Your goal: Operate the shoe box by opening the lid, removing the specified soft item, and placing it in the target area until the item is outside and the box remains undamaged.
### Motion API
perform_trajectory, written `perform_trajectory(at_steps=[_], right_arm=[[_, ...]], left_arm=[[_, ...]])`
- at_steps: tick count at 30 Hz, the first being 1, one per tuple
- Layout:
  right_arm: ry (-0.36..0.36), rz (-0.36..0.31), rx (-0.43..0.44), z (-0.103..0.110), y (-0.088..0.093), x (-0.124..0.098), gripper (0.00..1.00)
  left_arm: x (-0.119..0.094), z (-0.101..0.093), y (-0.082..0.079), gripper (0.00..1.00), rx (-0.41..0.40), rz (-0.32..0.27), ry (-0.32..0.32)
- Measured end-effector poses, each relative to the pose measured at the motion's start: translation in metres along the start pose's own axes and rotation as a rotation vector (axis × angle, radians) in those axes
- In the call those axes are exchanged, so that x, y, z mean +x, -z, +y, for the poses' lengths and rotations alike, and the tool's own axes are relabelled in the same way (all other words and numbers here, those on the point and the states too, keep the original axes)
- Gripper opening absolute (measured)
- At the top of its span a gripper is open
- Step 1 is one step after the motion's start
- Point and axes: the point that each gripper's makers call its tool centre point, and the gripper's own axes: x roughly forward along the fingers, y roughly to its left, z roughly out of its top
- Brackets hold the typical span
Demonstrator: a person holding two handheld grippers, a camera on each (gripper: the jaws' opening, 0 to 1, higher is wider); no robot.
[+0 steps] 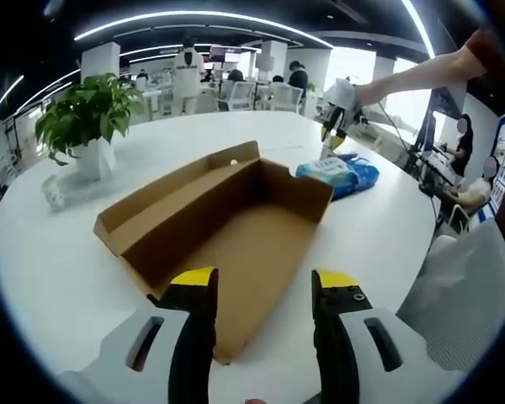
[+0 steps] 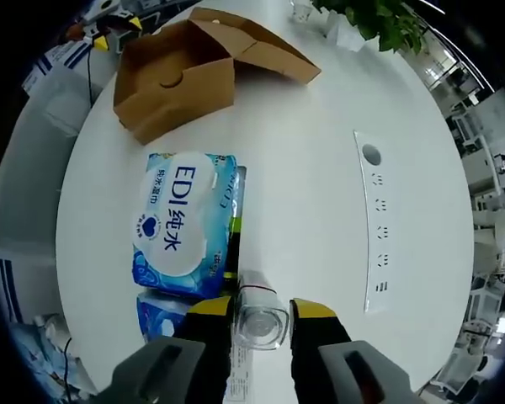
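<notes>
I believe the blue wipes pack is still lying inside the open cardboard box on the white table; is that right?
Not quite: the blue wipes pack lies outside the open cardboard box, on the white table beside it. The right gripper view shows this; the left gripper view shows the box interior bare.

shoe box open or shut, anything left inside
Open and empty. In the left gripper view the shoe box has its lid folded back and a bare cardboard floor; the blue wipes pack lies outside on the table.
</notes>
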Motion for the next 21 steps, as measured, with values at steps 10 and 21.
perform_trajectory(at_steps=[10,21], right_arm=[[-0.005,0.004,0.018,-0.0014,0.0011,0.0007,0.21],[-0.02,0.009,-0.017,0.0019,-0.0006,0.0012,0.19]], left_arm=[[-0.0022,0.0011,-0.0004,0.44,0.001,0.0,-0.002],[-0.0049,0.0028,0.0014,0.44,-0.002,0.001,-0.005]])
